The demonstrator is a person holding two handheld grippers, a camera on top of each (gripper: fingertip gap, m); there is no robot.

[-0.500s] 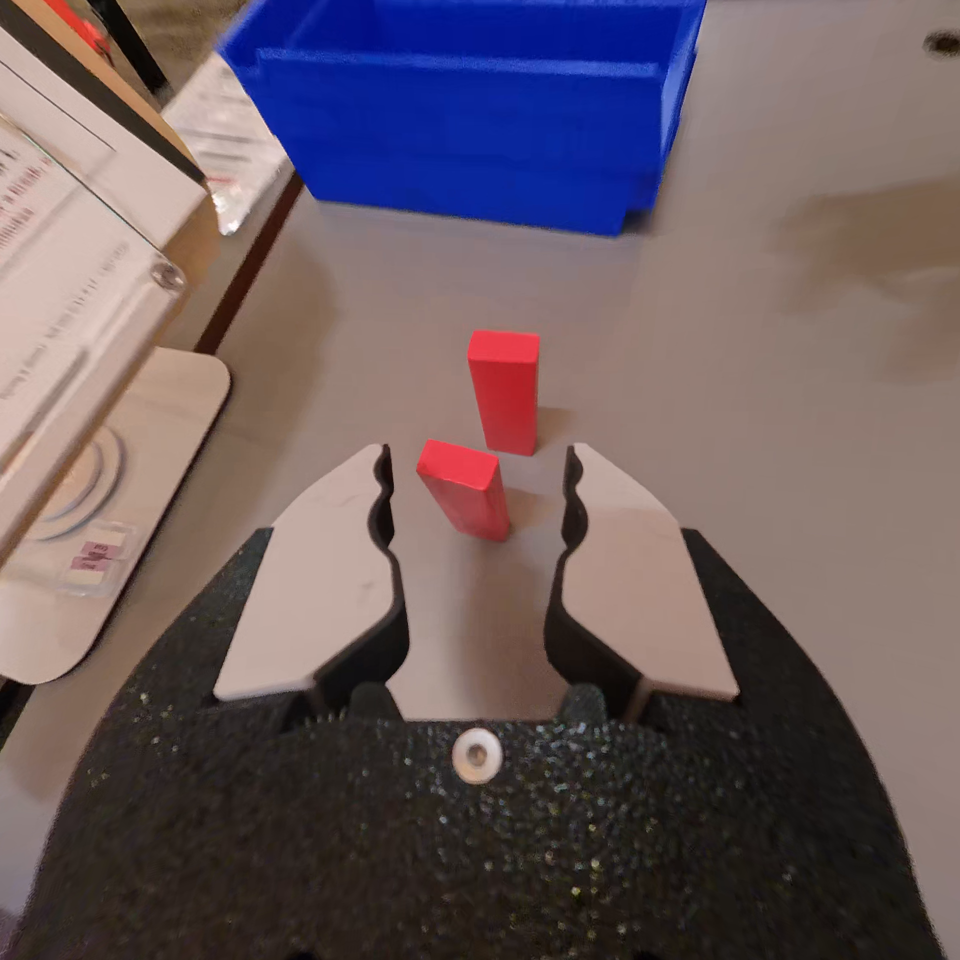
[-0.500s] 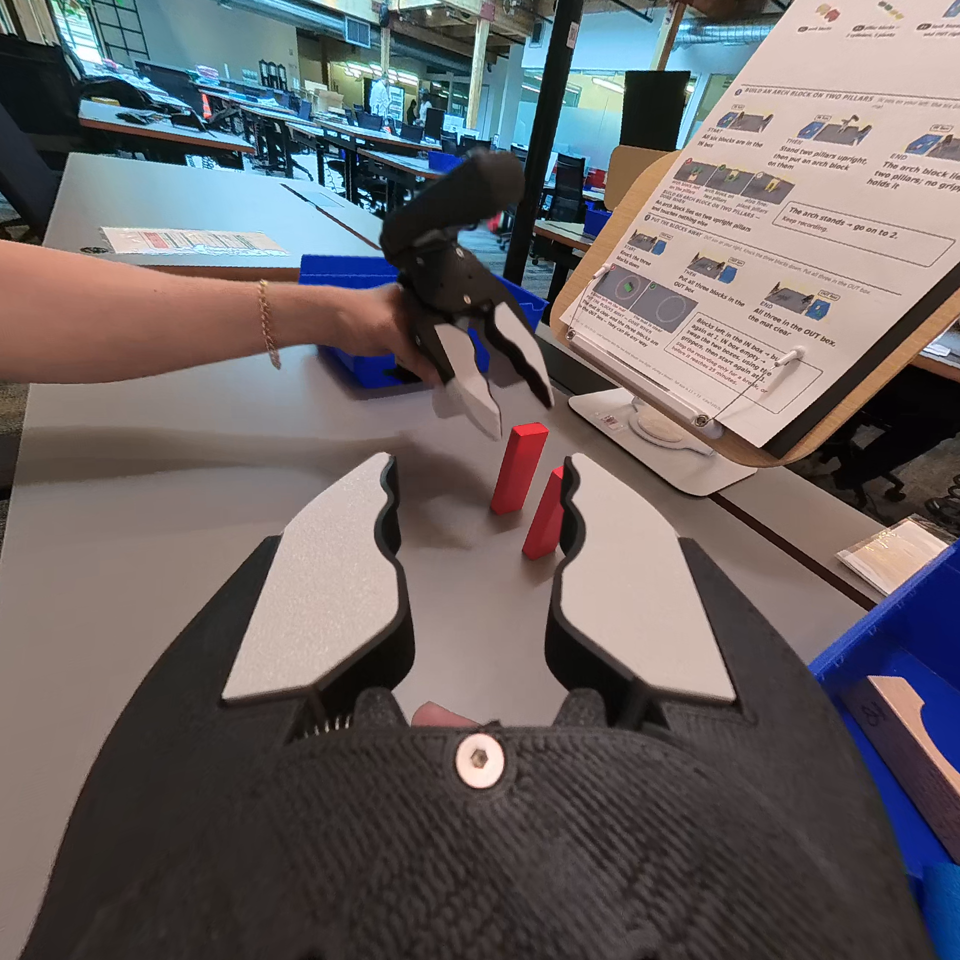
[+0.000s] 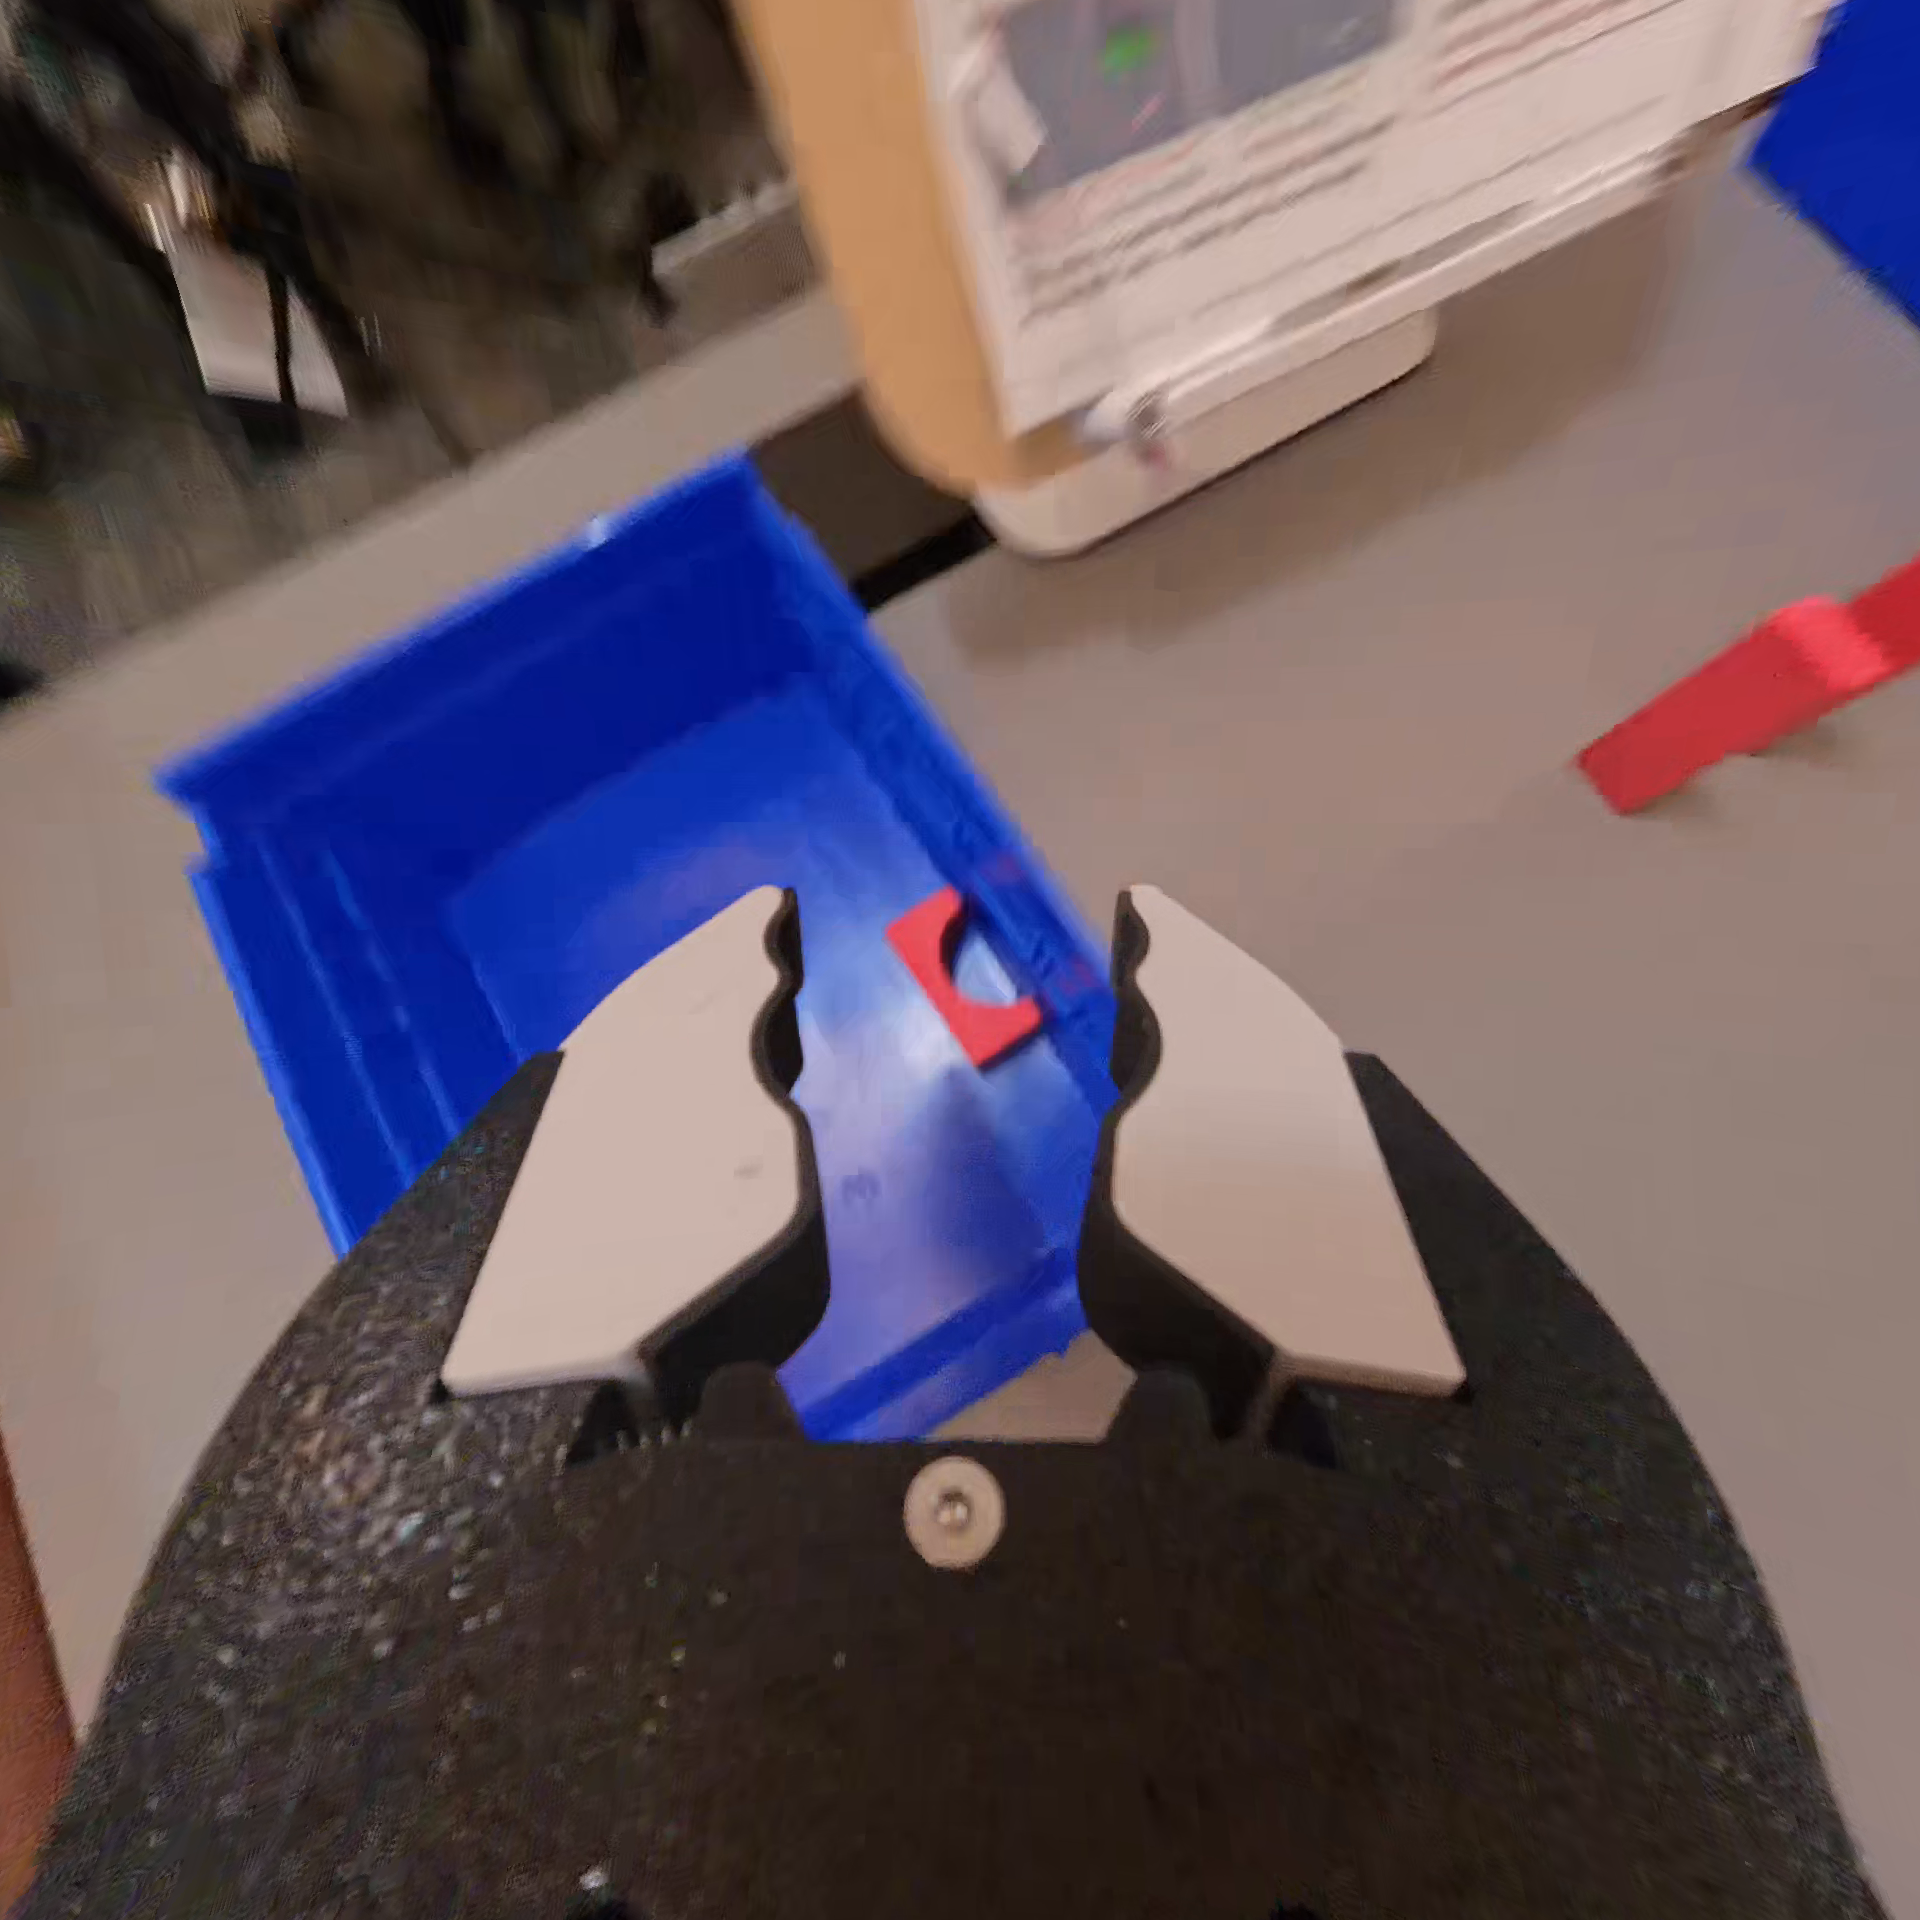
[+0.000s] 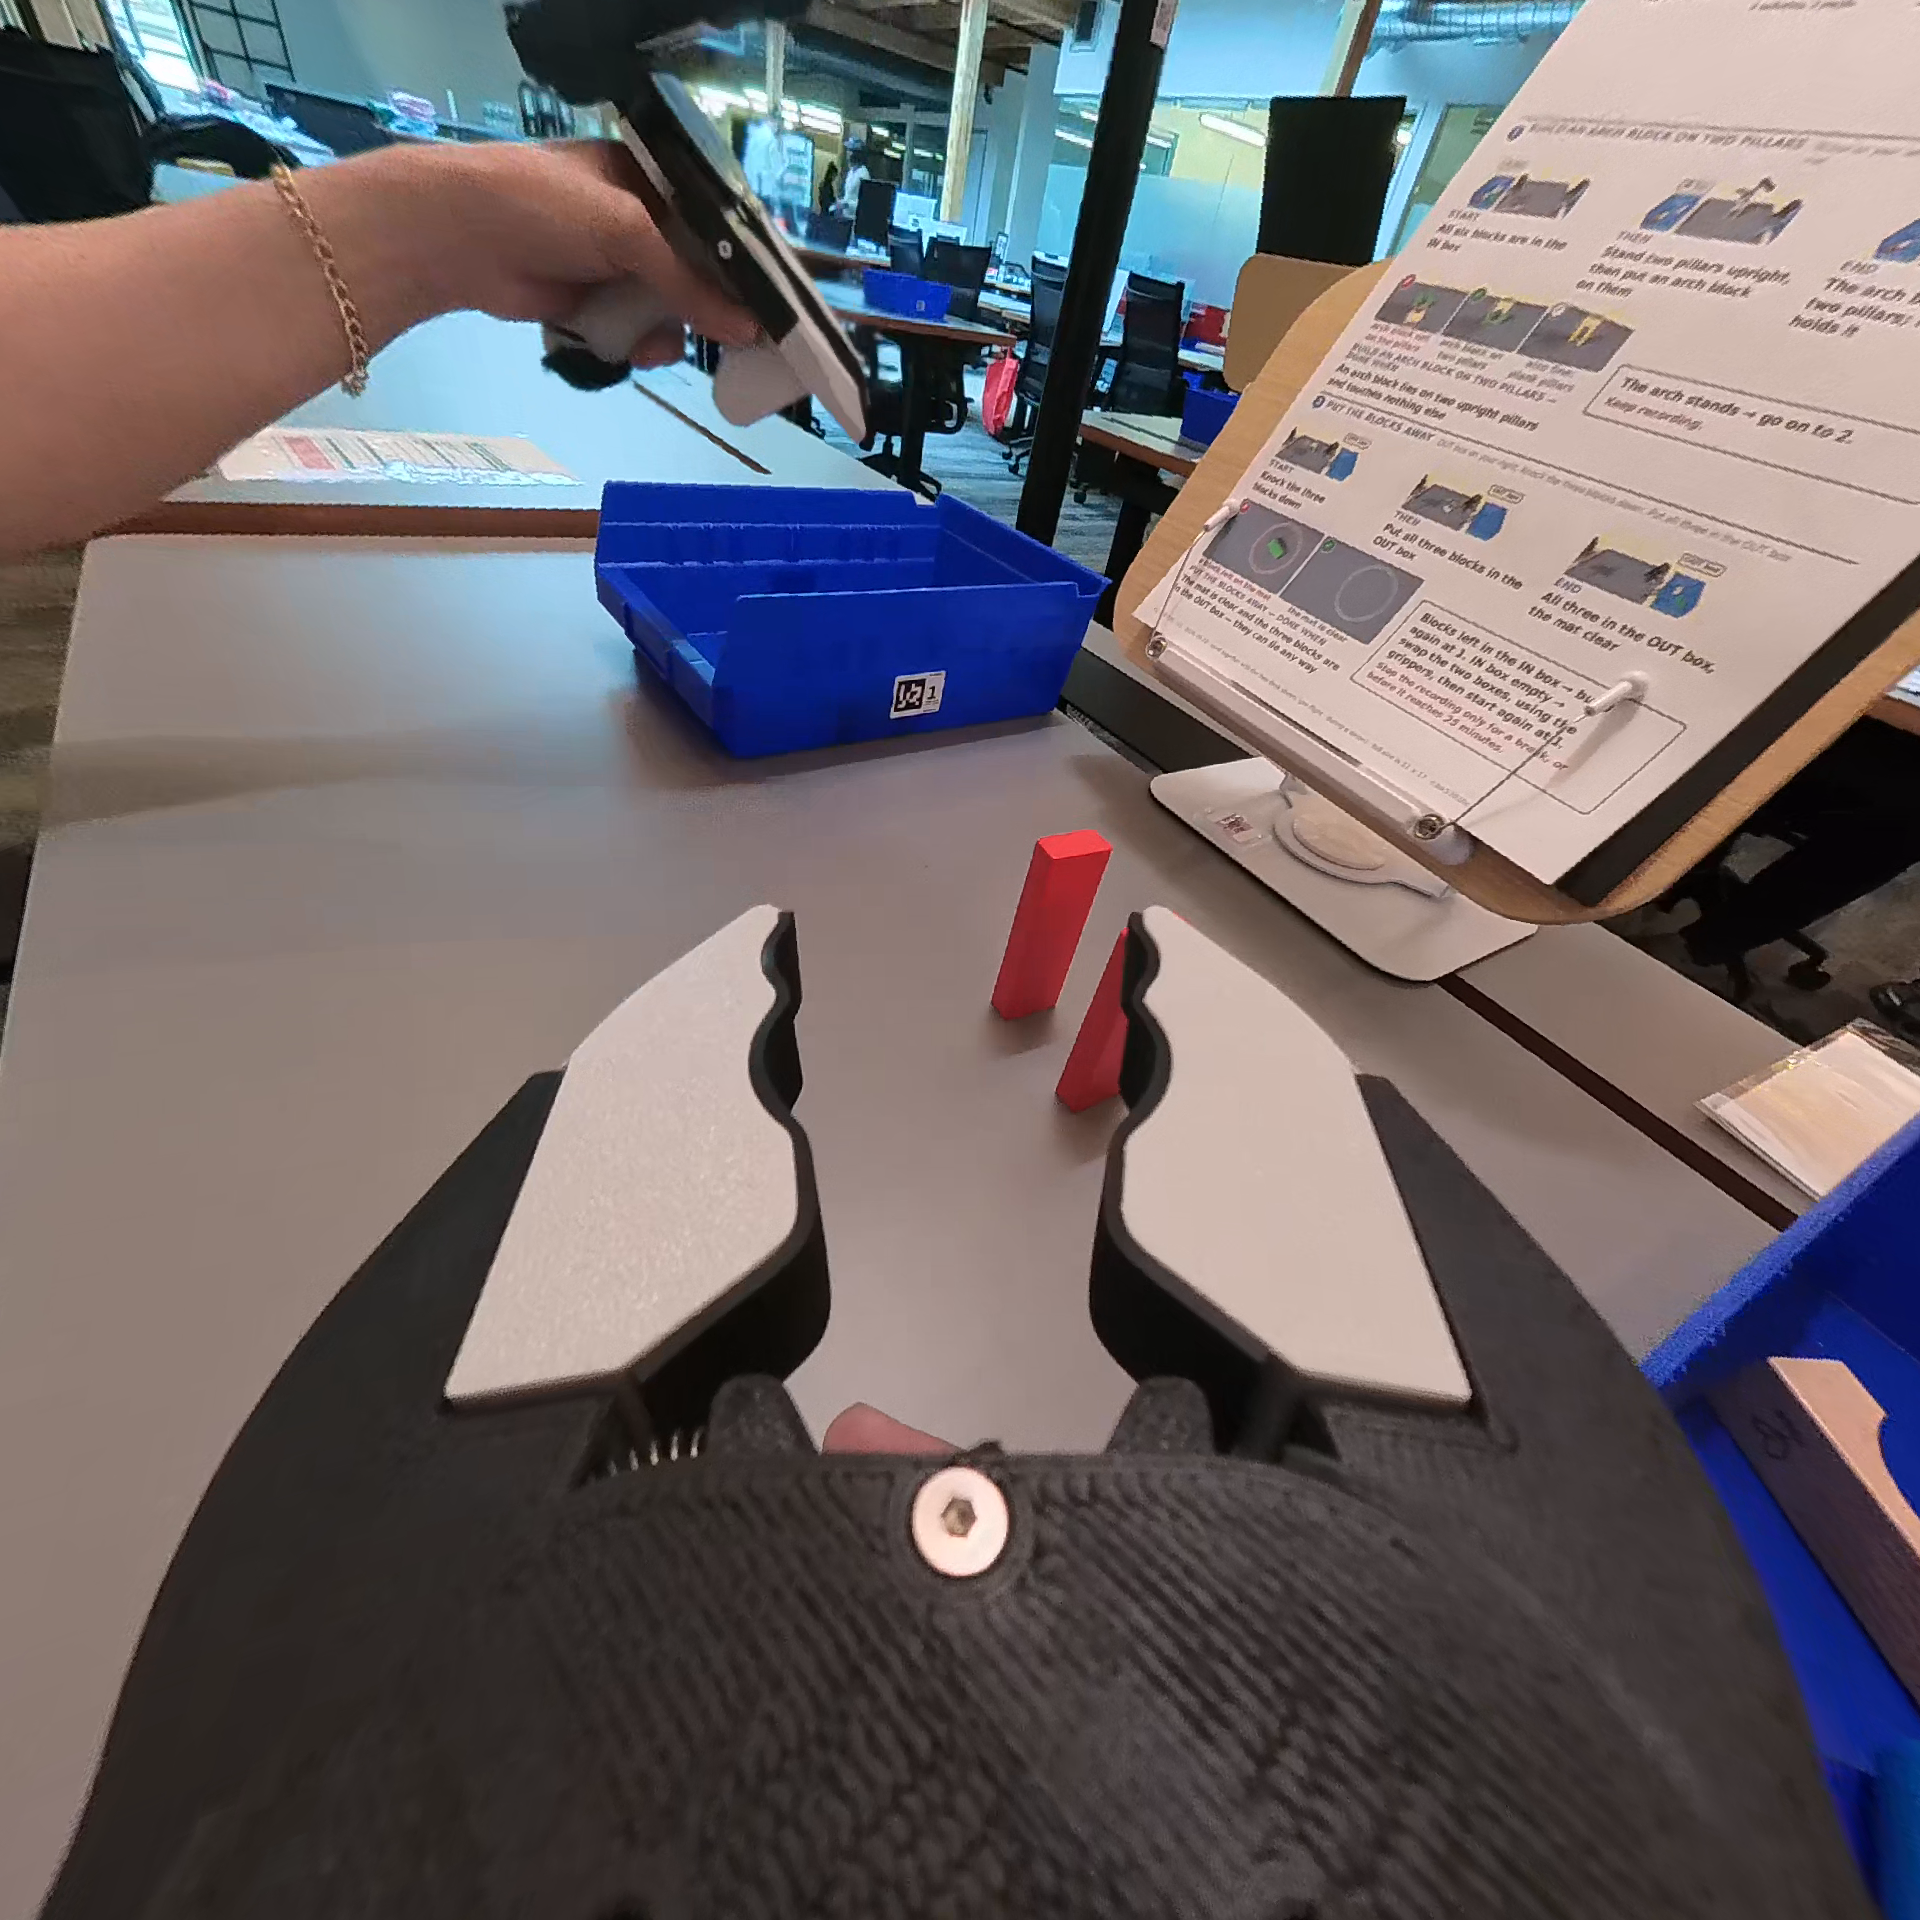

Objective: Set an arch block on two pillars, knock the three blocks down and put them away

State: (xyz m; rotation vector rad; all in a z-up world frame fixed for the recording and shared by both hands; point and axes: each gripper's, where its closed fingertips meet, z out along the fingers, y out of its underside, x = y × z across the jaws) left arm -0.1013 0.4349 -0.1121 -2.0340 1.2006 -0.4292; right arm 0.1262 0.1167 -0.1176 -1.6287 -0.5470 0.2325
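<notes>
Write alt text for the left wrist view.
An open, empty left gripper hovers over a blue bin holding a red arch block by its right wall. Red blocks on the grey table and a document stand are blurred beyond.

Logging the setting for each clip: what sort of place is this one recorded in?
Most likely an open-plan office or lab floor used for data collection. Behind the grey table run rows of desks with office chairs. A blue bin and an instruction sheet on a stand sit on the table.
</notes>
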